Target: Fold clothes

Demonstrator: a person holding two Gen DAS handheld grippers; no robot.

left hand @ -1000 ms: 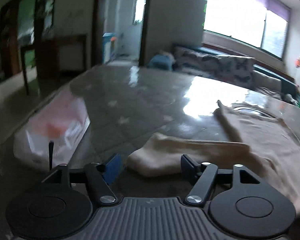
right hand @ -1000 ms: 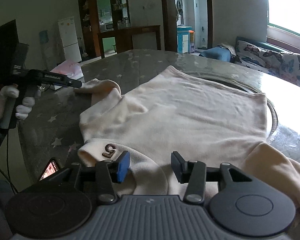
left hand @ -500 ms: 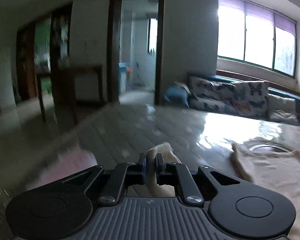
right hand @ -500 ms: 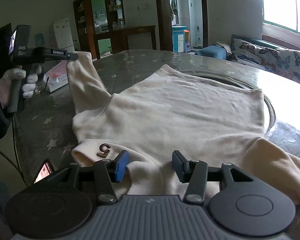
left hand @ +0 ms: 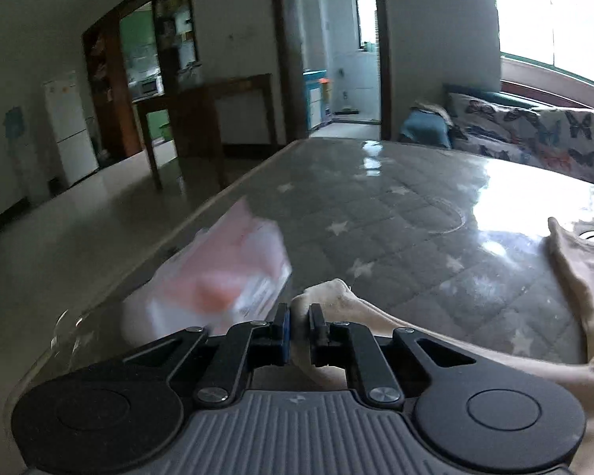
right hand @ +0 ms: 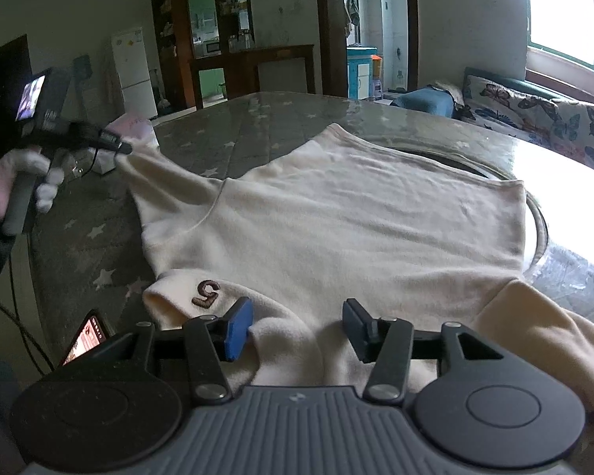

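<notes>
Since a second ago our left hand-held gripper [left hand: 300, 326] clamped the sleeve [right hand: 166, 170], stretching it off the sweater [right hand: 336, 217] on the worktop [left hand: 396, 217]; right hand-held gripper [right hand: 297, 328] gapes over the collar; next, fold sleeve inward.

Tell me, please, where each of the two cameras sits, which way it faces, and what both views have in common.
Left wrist: sits on the left gripper, facing along its fingers over the table; its jaws pinch the sleeve cuff; no hand shows.
Right wrist: sits on the right gripper, facing over the cream sweater; jaws apart above the collar; a gloved hand holding the left gripper shows at left.
Shared: sweater, starred table, pink packet, doorway.
</notes>
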